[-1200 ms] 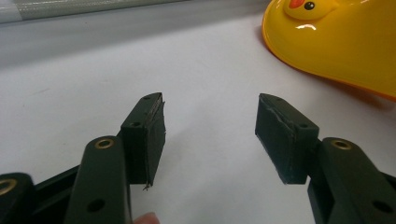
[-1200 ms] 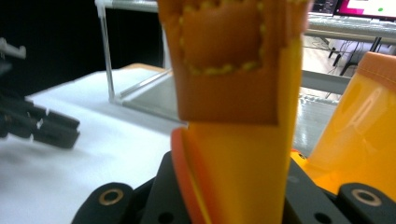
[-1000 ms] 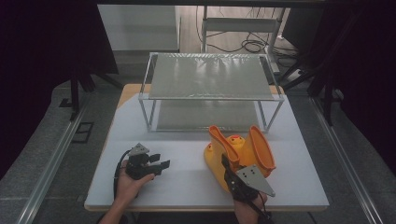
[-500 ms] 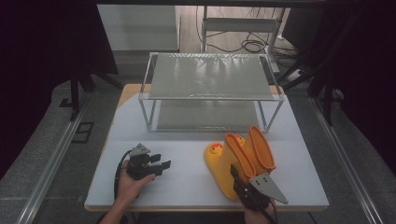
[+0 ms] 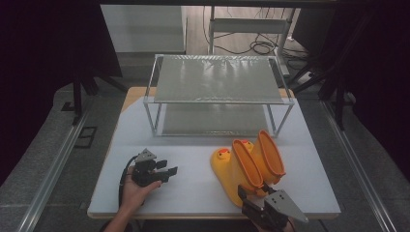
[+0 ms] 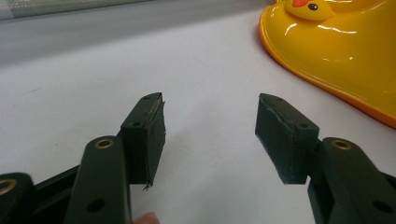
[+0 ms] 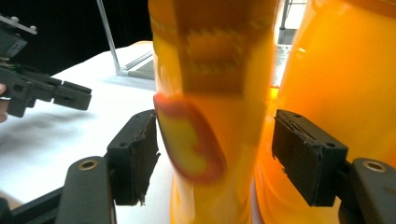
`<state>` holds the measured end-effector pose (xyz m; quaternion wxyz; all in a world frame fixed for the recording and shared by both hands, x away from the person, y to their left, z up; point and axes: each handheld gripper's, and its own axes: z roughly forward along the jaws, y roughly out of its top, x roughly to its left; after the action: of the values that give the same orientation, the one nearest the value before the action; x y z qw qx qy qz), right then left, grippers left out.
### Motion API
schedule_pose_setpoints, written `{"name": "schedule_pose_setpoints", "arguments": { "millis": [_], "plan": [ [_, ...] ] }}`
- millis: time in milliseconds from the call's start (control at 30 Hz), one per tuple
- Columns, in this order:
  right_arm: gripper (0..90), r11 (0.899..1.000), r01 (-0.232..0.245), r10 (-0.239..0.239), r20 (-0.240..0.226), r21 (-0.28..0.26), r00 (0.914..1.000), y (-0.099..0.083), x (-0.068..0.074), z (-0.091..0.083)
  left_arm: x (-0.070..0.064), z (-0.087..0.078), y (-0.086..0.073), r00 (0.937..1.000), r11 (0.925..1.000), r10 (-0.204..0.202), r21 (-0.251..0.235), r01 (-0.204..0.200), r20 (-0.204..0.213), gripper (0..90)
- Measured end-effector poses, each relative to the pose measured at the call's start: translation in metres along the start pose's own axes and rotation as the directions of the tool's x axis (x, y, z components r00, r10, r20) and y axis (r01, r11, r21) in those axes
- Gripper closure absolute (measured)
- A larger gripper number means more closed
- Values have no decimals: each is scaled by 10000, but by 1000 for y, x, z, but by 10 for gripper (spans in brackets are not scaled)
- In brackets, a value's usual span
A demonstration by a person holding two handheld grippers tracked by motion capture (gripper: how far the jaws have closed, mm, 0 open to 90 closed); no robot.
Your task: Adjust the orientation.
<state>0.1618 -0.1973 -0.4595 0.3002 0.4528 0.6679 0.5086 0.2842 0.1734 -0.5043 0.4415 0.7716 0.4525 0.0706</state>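
Observation:
A pair of yellow rubber boots (image 5: 244, 166) with orange rims and duck faces on the toes stands at the table's front right. My right gripper (image 5: 247, 193) is just behind their heels near the front edge. In the right gripper view its open jaws (image 7: 215, 154) flank the back of the nearer boot (image 7: 210, 116), which looks blurred, while the second boot (image 7: 341, 79) rises on the right. My left gripper (image 5: 170, 172) rests open at the front left, held in a hand. In the left gripper view it (image 6: 210, 126) is empty, with a boot toe (image 6: 336, 51) ahead to its right.
A two-level metal rack (image 5: 217, 101) with mesh shelves stands at the back of the white table (image 5: 193, 145). The left gripper (image 7: 70, 95) also appears far left in the right gripper view. Dark floor, cables and stands surround the table.
The boots have swung from leaning left to pointing up and to the right. My right gripper has drawn back toward the front edge. The left gripper has stayed put.

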Motion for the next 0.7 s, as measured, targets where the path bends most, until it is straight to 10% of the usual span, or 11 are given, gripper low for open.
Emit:
{"name": "schedule_pose_setpoints", "arguments": {
  "millis": [700],
  "plan": [
    [299, 9885, -491, 366, -889, -1428, 9954, 30, -52, -62, -2, 2, 0, 10000, 10000, 6, 55, -6, 49, 423]
  ]
}}
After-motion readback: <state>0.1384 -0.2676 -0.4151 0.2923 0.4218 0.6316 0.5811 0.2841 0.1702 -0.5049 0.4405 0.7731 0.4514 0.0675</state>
